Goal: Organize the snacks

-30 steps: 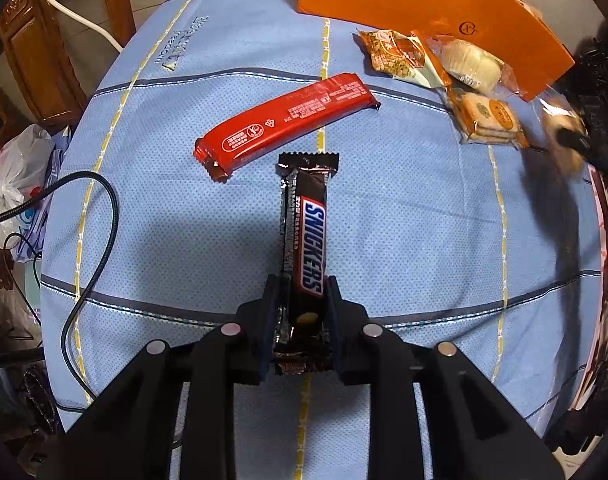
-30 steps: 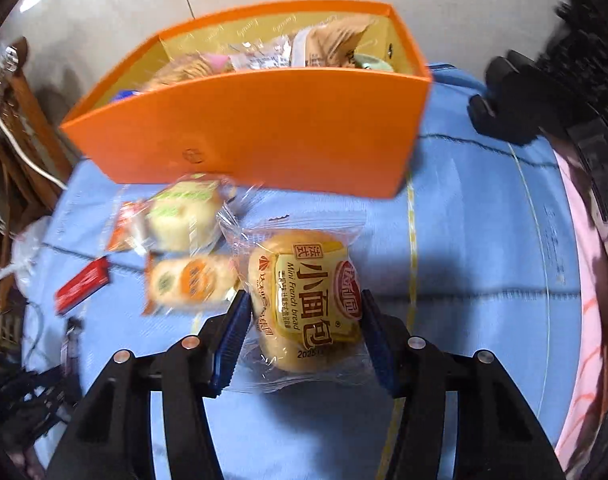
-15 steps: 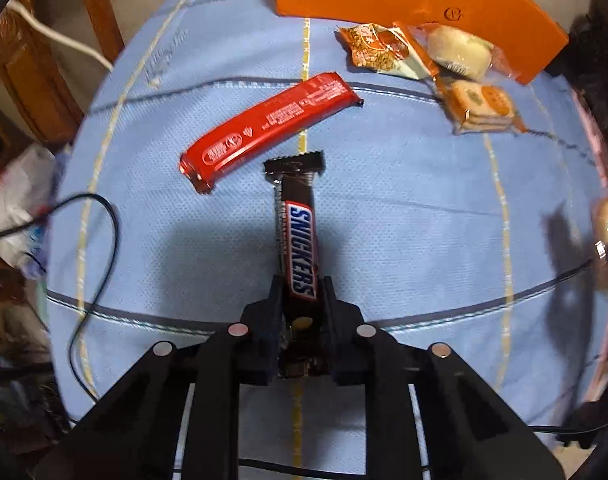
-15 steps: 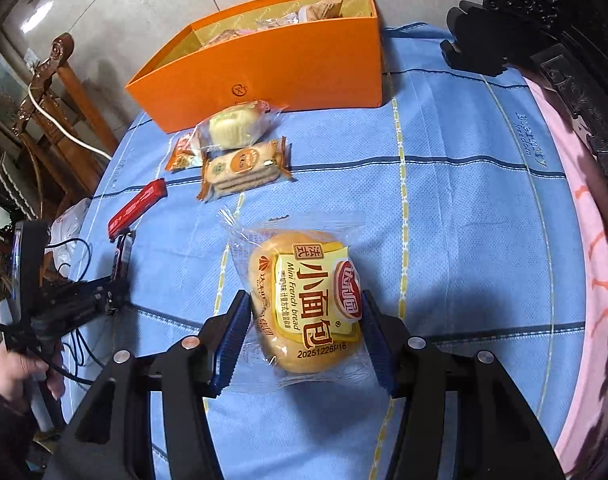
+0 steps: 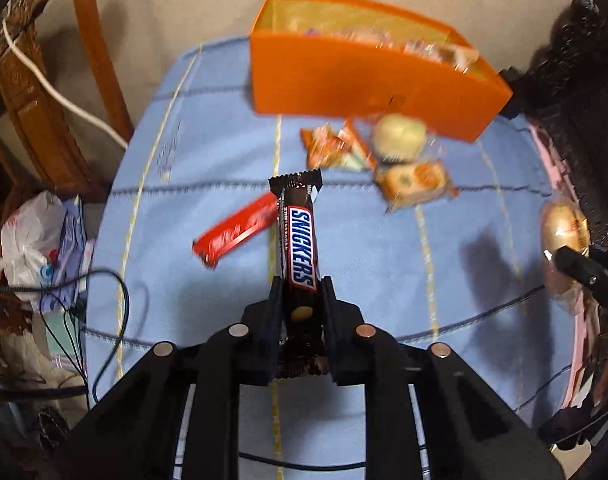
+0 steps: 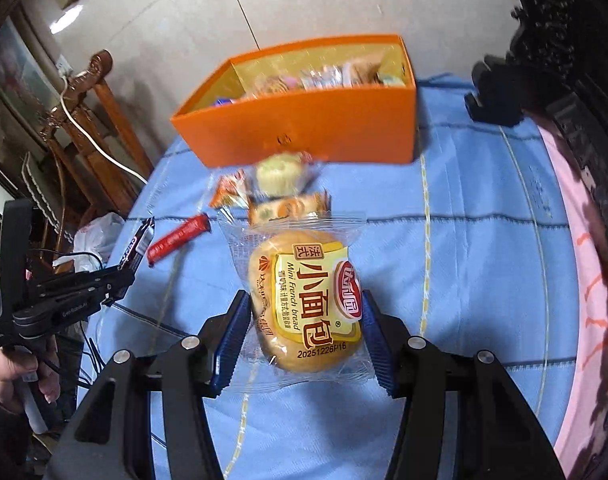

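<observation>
Left gripper [image 5: 302, 312] pinches the chocolate bar [image 5: 300, 240], its long axis aimed at the far orange box [image 5: 363, 88]. Right gripper [image 6: 304, 328] clamps the bread packet [image 6: 307, 300], box straight ahead and looking nearer.

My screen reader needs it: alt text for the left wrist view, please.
The left gripper clamps a Snickers bar above a blue tablecloth. Beyond lie a red bar, three small packets and an orange box of snacks.
</observation>
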`<state>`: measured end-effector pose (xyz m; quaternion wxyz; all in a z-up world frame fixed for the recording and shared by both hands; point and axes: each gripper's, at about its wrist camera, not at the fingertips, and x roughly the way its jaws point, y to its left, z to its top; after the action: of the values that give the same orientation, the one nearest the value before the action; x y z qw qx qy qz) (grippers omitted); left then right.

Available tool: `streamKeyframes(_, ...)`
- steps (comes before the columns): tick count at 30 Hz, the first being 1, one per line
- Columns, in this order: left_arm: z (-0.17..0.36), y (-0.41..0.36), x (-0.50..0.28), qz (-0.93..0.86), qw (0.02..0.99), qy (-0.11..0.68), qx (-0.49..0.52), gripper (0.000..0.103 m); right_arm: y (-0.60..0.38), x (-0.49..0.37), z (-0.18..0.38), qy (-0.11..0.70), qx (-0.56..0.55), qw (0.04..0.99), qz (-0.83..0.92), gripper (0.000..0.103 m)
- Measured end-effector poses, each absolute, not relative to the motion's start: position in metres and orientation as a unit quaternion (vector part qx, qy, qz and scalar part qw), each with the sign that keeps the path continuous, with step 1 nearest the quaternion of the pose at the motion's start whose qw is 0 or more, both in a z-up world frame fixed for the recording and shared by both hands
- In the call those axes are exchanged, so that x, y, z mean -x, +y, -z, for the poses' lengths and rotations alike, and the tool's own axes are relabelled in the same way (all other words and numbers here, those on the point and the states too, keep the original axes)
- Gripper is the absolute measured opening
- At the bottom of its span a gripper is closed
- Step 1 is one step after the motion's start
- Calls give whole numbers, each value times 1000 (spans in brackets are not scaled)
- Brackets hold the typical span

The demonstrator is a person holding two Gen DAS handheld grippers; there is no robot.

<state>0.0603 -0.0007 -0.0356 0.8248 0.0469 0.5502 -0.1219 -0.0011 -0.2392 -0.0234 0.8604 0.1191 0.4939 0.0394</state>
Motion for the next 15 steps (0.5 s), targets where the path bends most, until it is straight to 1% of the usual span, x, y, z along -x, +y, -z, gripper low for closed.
streamKeyframes(7,-5,-23,-88,137,846,512,-51,17,-245,-23,-9,453,-121,882,-39,56)
streamKeyframes(15,-48,-66,-140,156,868,468,-60,17,-254,-93,-47,411,-94,907,-24,56)
